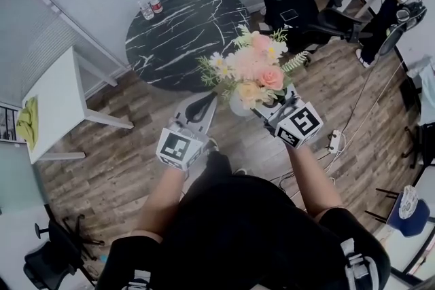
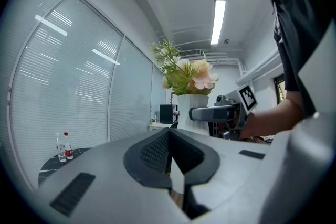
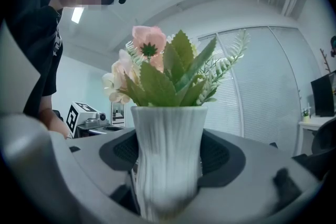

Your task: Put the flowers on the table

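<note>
In the head view, the right claw (image 1: 257, 105) grips a white ribbed ceramic vase (image 1: 238, 105) of pink, cream and white flowers (image 1: 253, 68) with green leaves. The vase is held upright above the wood-plank floor (image 1: 122, 146), just short of the near edge of the round black white-veined marble counter (image 1: 183, 24). Two clear plastic bottles (image 1: 148, 3) stand at the counter's far left edge, one with a red label whose print is too small to read. The left claw (image 1: 202, 105) hangs just beside the vase.

In the left gripper view, the left claw (image 2: 169, 132) has its dark pads pressed together on nothing. The flowers (image 2: 186, 73) and right claw (image 2: 210, 113) show beyond it.

In the right gripper view, the right claw (image 3: 168, 153) has its pads clamped on the vase (image 3: 167, 134) on both sides. The flowers (image 3: 163, 73) rise above it. The left claw's marker cube (image 3: 79, 113) bears only black-and-white squares, no letters.
</note>
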### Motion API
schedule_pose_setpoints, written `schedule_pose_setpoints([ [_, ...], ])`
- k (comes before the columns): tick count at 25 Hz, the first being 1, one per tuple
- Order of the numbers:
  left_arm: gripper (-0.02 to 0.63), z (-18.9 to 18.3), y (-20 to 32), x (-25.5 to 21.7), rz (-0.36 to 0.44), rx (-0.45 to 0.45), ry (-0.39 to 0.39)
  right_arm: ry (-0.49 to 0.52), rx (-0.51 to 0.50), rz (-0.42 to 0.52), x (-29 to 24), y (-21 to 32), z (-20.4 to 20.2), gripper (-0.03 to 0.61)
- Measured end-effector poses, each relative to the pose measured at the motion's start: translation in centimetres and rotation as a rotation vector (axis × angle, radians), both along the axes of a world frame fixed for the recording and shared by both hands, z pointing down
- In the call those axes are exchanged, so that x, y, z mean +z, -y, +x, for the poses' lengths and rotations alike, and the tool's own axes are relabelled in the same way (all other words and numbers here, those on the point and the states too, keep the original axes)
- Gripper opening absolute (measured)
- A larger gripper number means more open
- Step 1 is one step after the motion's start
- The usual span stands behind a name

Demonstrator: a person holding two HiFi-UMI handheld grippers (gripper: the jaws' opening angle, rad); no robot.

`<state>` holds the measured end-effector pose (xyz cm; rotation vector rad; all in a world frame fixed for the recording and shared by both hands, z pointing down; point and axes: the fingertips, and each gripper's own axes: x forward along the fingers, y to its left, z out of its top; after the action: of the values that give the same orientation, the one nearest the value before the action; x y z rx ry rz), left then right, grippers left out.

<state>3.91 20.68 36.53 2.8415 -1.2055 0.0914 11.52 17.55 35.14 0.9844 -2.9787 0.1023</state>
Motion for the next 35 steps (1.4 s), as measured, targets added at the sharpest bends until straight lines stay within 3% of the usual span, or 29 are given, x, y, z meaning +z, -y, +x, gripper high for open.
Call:
schedule_pose_setpoints([
  [9, 0.012, -2.6, 7.1, 0.6, -0.014, 0.016, -0.013, -0.017, 0.02, -0.004, 0.5, 7.0, -2.7, 0.337],
  [24, 0.012, -7.7, 14.5, 1.0, -0.008, 0.061, -0.051, -0.04, 0.087, -0.003, 0.5, 13.9, -7.2, 0.337],
  [35, 0.012, -7.4, 17.3, 1.4, -0.015, 0.028, -0.049, -0.038, 0.055, -0.003, 1.0, 17.2, -6.9, 0.337],
])
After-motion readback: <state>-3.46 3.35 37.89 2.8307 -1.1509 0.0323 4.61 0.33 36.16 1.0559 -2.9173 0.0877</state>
